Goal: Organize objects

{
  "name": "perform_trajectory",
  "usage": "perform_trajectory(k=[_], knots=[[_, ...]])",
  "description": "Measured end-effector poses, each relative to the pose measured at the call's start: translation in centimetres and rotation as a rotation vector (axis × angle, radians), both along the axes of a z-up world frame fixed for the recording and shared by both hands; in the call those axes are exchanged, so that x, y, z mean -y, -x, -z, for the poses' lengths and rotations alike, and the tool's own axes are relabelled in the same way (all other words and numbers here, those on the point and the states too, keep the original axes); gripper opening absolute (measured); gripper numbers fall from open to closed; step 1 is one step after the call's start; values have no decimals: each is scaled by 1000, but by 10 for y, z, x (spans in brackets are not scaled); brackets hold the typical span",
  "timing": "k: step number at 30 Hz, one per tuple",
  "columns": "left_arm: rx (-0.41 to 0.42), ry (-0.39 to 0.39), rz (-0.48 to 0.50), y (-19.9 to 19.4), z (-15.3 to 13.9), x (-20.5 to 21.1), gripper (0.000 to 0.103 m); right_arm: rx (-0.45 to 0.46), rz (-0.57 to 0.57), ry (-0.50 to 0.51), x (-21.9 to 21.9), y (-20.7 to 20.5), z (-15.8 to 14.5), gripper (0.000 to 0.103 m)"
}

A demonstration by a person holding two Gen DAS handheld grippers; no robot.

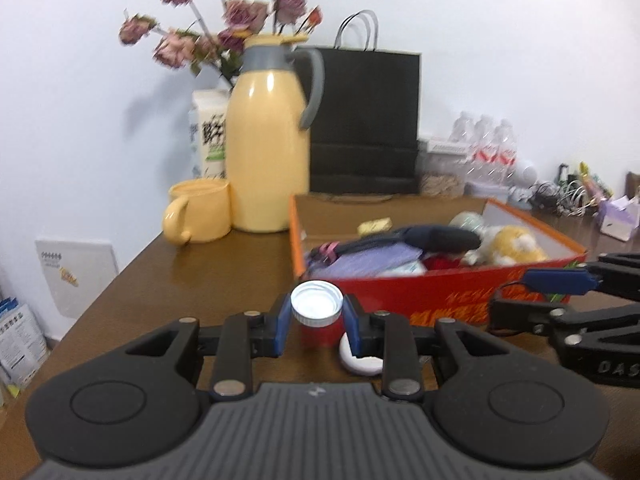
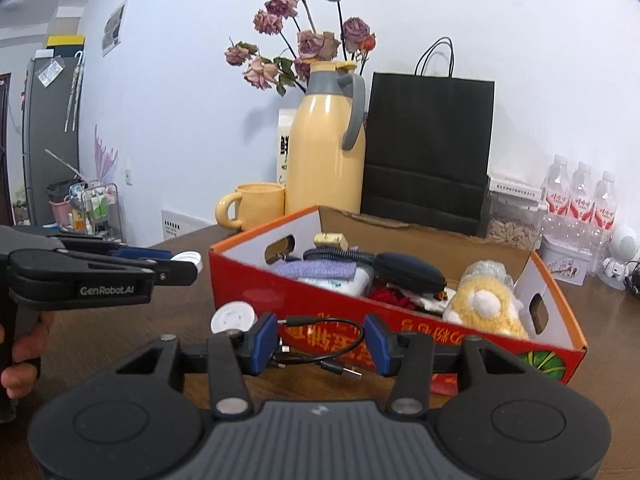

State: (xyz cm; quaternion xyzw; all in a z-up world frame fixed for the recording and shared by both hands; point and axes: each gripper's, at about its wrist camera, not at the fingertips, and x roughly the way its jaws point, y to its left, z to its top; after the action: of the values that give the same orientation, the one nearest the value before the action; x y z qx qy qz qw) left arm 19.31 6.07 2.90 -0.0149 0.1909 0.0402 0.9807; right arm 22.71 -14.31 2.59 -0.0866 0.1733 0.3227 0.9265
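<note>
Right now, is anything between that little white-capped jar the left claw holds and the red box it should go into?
Nothing visible blocks it. The left gripper holds the small jar just short of the red box. Only the box's own near wall must be cleared. The right gripper sits off to the side, by a black cable.

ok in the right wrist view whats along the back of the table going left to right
yellow mug → yellow thermos jug → black paper bag → clear container of nuts → three water bottles
</note>
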Motion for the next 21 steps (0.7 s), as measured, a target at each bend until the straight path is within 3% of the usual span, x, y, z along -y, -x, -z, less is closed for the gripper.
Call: perform_trajectory(k=[12,21], knots=[[128,-26,66,-41,-54,35,29,114,30,-9,1,-24,-42,47],[160,47,28,-80,-66,20,29,110,81,-46,5,-73,-57,46]])
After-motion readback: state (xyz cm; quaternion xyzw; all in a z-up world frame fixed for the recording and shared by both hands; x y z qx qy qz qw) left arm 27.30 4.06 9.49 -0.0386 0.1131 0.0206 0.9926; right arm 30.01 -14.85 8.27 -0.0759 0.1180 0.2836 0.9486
